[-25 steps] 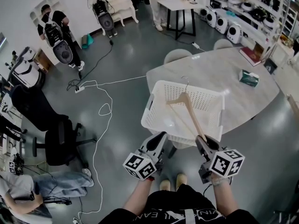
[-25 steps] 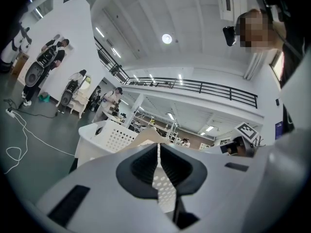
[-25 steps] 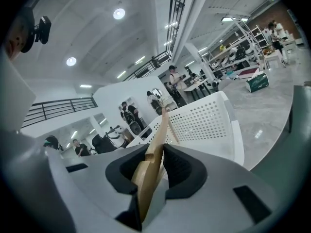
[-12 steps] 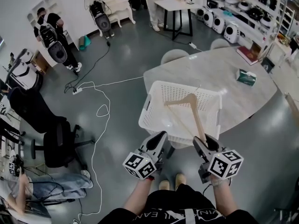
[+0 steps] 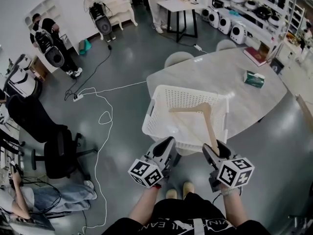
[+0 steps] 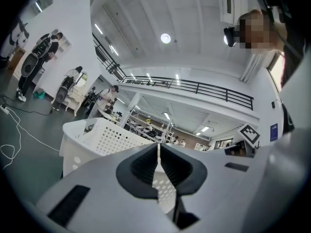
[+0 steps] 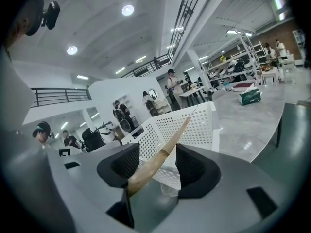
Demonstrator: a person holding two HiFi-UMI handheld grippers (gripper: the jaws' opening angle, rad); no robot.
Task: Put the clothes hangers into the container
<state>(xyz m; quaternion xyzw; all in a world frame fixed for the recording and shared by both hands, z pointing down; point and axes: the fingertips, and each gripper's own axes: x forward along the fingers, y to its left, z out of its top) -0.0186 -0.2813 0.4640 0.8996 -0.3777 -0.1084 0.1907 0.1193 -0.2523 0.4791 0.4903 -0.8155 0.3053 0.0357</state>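
Releasing hanger [image 5: 209, 126] into container [image 5: 149, 115]: right gripper [image 5: 216, 149] just opened wide, hanger end loose between jaws. Left gripper [image 5: 166, 144] closed, empty. Next: drawing right gripper back clear.

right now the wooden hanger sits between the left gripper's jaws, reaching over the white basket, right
No: the right gripper view shows the wooden hanger between the right gripper's jaws, which have just been opening. It does reach over the white basket.

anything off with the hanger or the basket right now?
The wooden hanger is only partly in the white basket. It lies slanted, with one arm poking over the near rim between the jaws of the right gripper. Those jaws have just been opening and do not press on it. Nothing looks damaged.
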